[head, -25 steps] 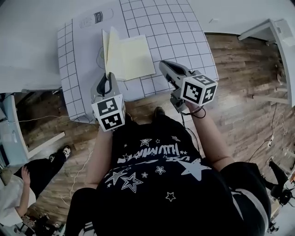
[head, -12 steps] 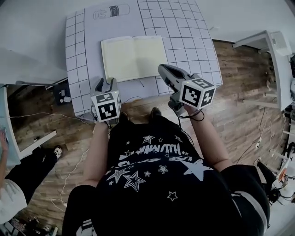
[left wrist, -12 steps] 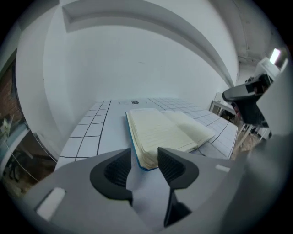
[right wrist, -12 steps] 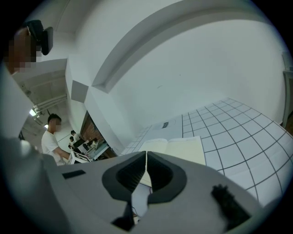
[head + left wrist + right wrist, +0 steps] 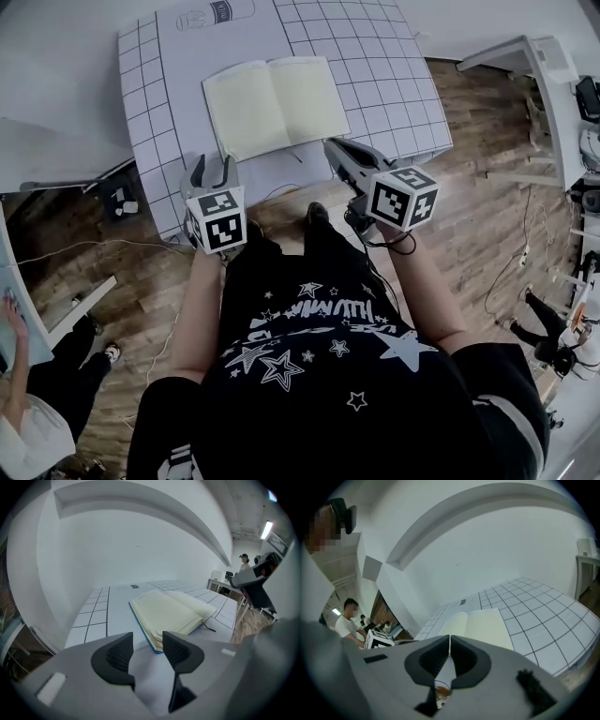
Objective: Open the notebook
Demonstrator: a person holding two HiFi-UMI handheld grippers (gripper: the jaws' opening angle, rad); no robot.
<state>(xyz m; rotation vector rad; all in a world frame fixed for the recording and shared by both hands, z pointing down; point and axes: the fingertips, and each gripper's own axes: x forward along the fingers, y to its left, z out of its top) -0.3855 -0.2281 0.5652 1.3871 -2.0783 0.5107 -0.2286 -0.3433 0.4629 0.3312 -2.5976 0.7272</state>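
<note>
The notebook (image 5: pixel 272 105) lies open and flat on the white gridded table mat (image 5: pixel 394 84), cream pages up, with a thin black ribbon (image 5: pixel 292 153) trailing off its near edge. My left gripper (image 5: pixel 212 167) hovers at the mat's near edge, just short of the notebook's near left corner. Its jaws have just been opening and now stand apart with nothing between them (image 5: pixel 146 651); the notebook (image 5: pixel 171 613) lies beyond them. My right gripper (image 5: pixel 330 145) sits by the near right corner with its jaws shut and empty (image 5: pixel 449 641), the notebook (image 5: pixel 480 625) ahead of it.
The mat carries a printed can outline (image 5: pixel 216 13) at its far edge. Wood floor surrounds the table. A white desk (image 5: pixel 553 75) stands at the right and a person (image 5: pixel 23 412) is at the lower left.
A page that stood upright near the left gripper now lies flat, so the notebook is open. The left gripper has drawn back toward the near edge and opened. The right gripper has pulled back a little.
</note>
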